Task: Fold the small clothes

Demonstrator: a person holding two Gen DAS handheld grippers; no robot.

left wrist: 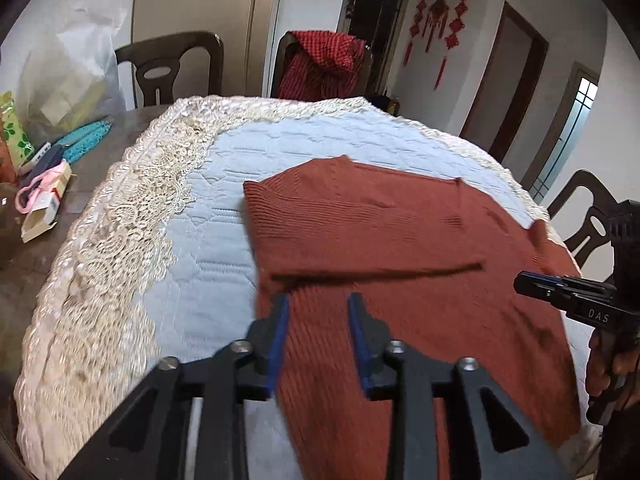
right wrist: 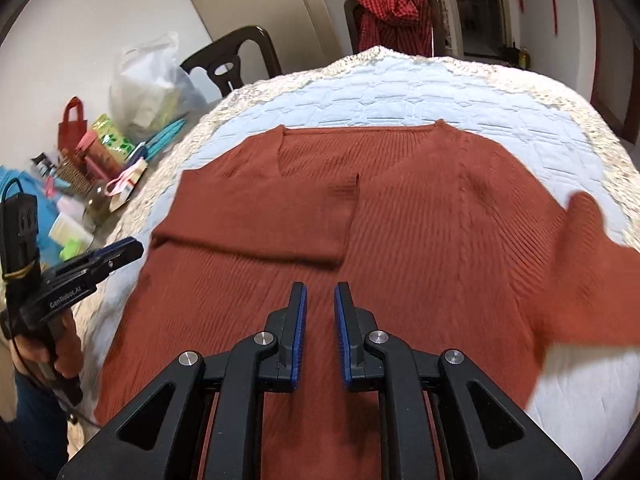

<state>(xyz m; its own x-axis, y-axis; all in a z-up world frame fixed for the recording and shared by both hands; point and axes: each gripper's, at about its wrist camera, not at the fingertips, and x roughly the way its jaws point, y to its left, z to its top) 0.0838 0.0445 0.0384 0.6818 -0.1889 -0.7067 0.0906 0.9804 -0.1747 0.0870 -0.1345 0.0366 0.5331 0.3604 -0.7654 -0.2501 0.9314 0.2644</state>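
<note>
A rust-red ribbed V-neck sweater lies flat on a pale blue quilted cloth. One sleeve is folded across its chest; the other sleeve sticks out to the right. My left gripper hovers over the sweater's left side, open with nothing between its blue pads. Over the lower middle of the sweater my right gripper keeps a narrow gap, holding nothing. Each gripper also shows in the other's view: the left gripper at the left edge, the right gripper at the right edge.
Cream lace borders the cloth. Clutter on the table's left includes a plastic bag, small boxes and teal items. Dark chairs stand around; one bears a red checked garment.
</note>
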